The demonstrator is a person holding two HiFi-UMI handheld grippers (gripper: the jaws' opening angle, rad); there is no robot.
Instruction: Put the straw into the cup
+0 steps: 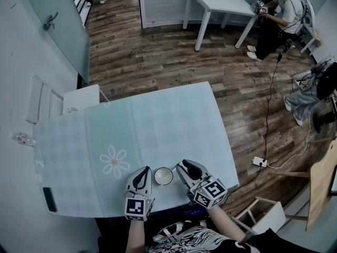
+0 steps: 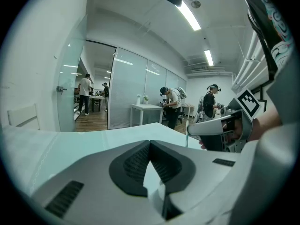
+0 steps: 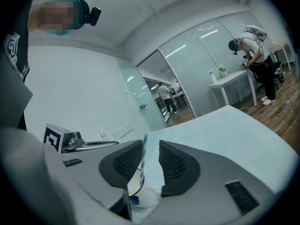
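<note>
Our right tongs are spread around the striped straw (it touches one pad), its lower end at the cup. Our left tongs are pressed together, empty.

In the right gripper view the straw loses its lower end inside the cup, which is itself mostly covered by the right claw. From the head view the straw is too small to pick out. In the left gripper view the left claw blocks the cup.
</note>
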